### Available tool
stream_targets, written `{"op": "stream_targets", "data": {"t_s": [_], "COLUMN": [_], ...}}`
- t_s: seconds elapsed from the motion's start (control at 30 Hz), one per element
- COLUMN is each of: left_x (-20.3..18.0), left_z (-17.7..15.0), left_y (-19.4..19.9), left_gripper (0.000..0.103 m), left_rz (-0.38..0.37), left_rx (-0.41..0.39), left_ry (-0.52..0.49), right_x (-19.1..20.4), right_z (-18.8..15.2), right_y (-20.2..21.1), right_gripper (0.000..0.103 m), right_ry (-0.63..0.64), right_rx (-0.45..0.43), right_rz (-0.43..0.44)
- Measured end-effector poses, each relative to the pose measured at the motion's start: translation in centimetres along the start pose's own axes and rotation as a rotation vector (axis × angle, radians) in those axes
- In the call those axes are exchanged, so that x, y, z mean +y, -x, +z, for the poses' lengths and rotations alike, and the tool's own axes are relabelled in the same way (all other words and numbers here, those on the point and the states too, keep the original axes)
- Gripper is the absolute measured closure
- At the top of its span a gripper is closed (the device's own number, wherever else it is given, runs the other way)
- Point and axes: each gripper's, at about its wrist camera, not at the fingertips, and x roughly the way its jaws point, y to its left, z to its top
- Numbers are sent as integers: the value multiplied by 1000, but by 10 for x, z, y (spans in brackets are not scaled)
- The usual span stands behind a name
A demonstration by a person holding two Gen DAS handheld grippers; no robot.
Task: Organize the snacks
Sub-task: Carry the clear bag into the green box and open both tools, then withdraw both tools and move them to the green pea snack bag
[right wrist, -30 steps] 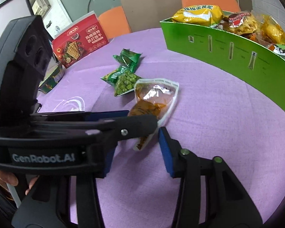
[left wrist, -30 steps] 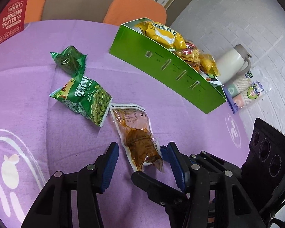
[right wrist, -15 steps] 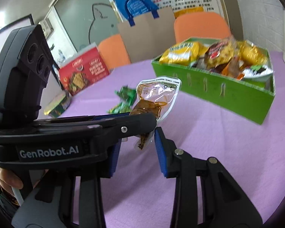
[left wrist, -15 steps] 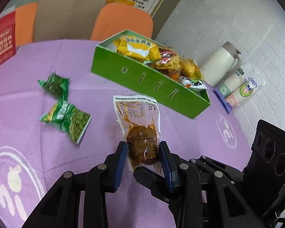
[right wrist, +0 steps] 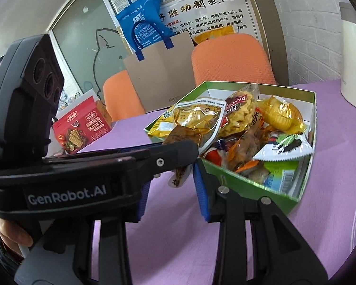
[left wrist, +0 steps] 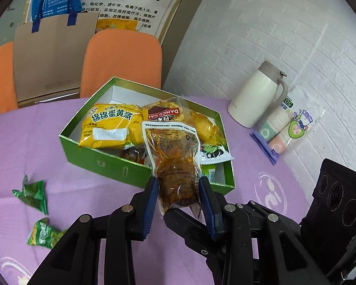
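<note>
My left gripper (left wrist: pixel 178 185) is shut on a clear pouch of brown food (left wrist: pixel 175 156) and holds it upright in the air, just in front of the green snack box (left wrist: pixel 111 163). The box holds several yellow, red and white packets. In the right wrist view the pouch (right wrist: pixel 197 116) hangs over the box's near corner (right wrist: pixel 249 190). Its lower tail dangles between the blue pads of my right gripper (right wrist: pixel 172 178), which stand apart and do not press on it. The left tool's black body (right wrist: pixel 66 190) crosses in front and hides part of the right gripper's left pad.
Two green pea packets (left wrist: pixel 33 194) (left wrist: pixel 45 232) lie on the purple tablecloth at the left. A white thermos jug (left wrist: pixel 254 97) and a pack of paper cups (left wrist: pixel 287 123) stand by the brick wall. A red cracker box (right wrist: pixel 80 128), orange chairs (left wrist: pixel 121 59) and a paper bag (left wrist: pixel 47 52) are behind.
The left gripper closed on the pouch as it lay on the cloth, then lifted it up and toward the green box. The right gripper rose alongside it.
</note>
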Motion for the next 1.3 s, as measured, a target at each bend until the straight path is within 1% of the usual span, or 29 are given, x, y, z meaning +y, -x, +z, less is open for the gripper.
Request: {"op": "stream_targets", "data": {"t_s": [0.1,0.3,0.4,0.53,0.57,0.67,0.7,0.73,0.77,0.8,0.83,0.87,0.93,1.03,1.13,1.17,1.23,1.3], "left_x": [5,29,39,51,53,55,56,56,56,56,56,55,51,46,42,41,40,40], "left_z": [11,29,36,48,51,54,53,51,49,46,44,42,37,30,15,11,0,-12], "left_y": [-15,-42,-53,-67,-69,-75,-76,-76,-74,-70,-66,-60,-46,-30,-14,-9,2,16], "left_gripper": [68,68,68,68,68,68,67,62,50,41,23,14,13,9,8,8,8,8], "left_rz": [7,13,18,33,38,59,62,61,57,57,59,63,57,91,104,102,111,117], "left_rx": [8,29,38,47,48,53,58,59,53,40,25,1,-45,-55,-60,-59,-57,-59], "left_ry": [9,47,61,73,71,59,57,55,55,60,68,79,76,70,67,66,67,71], "right_x": [-8,-22,-27,-28,-28,-25,-24,-23,-21,-19,-17,-17,-17,-18,-15,-13,-5,1], "right_z": [9,21,25,28,27,21,20,18,15,14,12,10,6,-3,-14,-16,-24,-30], "right_y": [-17,-52,-64,-75,-77,-72,-70,-65,-58,-53,-48,-44,-35,-24,-14,-10,2,7], "right_gripper": [65,65,65,65,64,54,42,32,30,29,28,27,24,20,18,16,3,1], "right_ry": [-7,-14,-26,-18,-10,17,27,37,53,70,84,88,79,46,23,25,42,42], "right_rx": [15,54,63,68,70,58,45,27,4,-13,-21,-26,-33,-28,-14,-22,-39,-23], "right_rz": [7,13,14,-4,-8,-35,-44,-61,-82,-93,-101,-108,-126,-122,-123,-127,-156,-151]}}
